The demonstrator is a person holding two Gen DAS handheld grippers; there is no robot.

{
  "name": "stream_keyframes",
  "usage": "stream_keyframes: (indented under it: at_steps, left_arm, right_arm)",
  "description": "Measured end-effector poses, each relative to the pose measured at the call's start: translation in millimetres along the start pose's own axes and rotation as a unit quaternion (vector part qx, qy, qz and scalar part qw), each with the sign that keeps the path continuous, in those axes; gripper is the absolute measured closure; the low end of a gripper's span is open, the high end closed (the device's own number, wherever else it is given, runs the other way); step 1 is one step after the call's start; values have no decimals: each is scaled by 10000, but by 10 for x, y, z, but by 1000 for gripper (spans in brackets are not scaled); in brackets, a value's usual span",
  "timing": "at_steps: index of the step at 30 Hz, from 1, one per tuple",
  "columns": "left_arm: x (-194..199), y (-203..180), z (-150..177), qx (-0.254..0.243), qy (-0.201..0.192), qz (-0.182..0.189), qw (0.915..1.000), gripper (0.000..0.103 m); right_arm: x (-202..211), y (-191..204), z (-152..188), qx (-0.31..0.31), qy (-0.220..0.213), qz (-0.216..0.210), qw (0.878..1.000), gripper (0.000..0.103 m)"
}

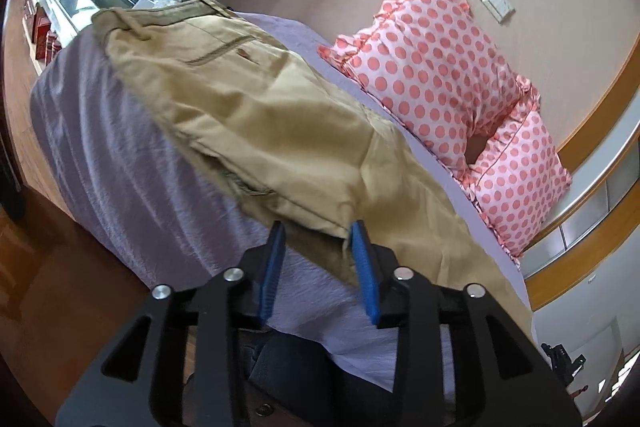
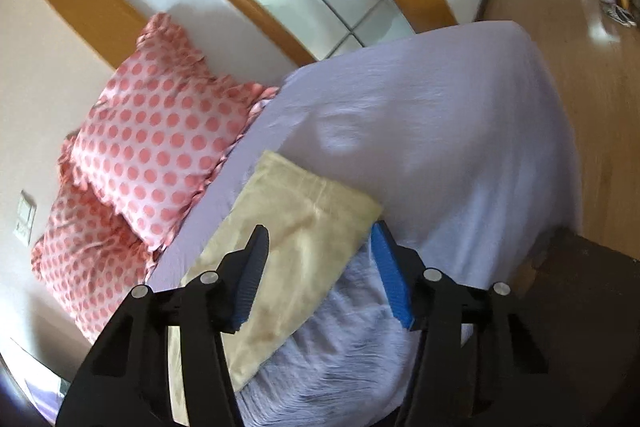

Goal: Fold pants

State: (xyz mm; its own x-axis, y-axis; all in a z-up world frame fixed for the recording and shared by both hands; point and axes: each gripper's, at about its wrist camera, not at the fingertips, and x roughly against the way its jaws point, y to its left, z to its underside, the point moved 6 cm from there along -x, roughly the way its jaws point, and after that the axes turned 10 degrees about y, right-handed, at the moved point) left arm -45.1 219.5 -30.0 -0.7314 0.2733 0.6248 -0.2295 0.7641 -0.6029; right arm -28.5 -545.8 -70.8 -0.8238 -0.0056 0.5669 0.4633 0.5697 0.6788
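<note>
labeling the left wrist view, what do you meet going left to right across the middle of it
wood floor → lilac bedsheet → khaki pants → polka-dot pillows → beige wall

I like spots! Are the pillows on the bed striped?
No, the pillows are pink with round coral dots, no stripes.

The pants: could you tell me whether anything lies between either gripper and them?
Nothing visible does. The left gripper is open right at the pants' near edge, and the right gripper is open over the leg end. The pillows lie off to the side.
</note>
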Motion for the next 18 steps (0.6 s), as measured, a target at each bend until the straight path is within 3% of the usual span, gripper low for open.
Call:
stream_keyframes:
  at_steps: [4, 6, 8, 9, 10, 13, 15, 16, 18]
  left_arm:
    - [170, 96, -45, 138, -409, 29, 9991, 66]
    - [248, 175, -81, 254, -585, 6, 9980, 64]
    - [275, 247, -118, 310, -610, -87, 9976, 63]
    - [270, 250, -129, 310, -601, -128, 9976, 62]
    - [262, 266, -135, 312, -585, -145, 9977, 62]
    - [246, 292, -131, 340, -557, -112, 9978, 61]
    - [242, 296, -105, 331, -539, -93, 9980, 59]
    - [244, 296, -85, 318, -535, -94, 9980, 57]
    - [251, 294, -45, 275, -527, -113, 9982, 54]
  right_arm:
    - [-121, 171, 150, 343, 105, -289, 9989, 62]
    - [-207, 241, 232, 563, 137, -362, 9977, 85]
    - [-209, 286, 237, 753, -55, -65, 9971, 87]
    - [-198, 314, 226, 820, -96, -122, 9965, 99]
    - [-188, 400, 202, 863, -62, -399, 9954, 99]
    - [-139, 800, 158, 1284, -183, -604, 9897, 99]
    - [-137, 1283, 249, 1743, -77, -1014, 9794, 99]
    - [-152, 1531, 341, 1974, 22, -1251, 9723, 99]
    - [-160, 2124, 706, 2591, 370, -1859, 9471, 99]
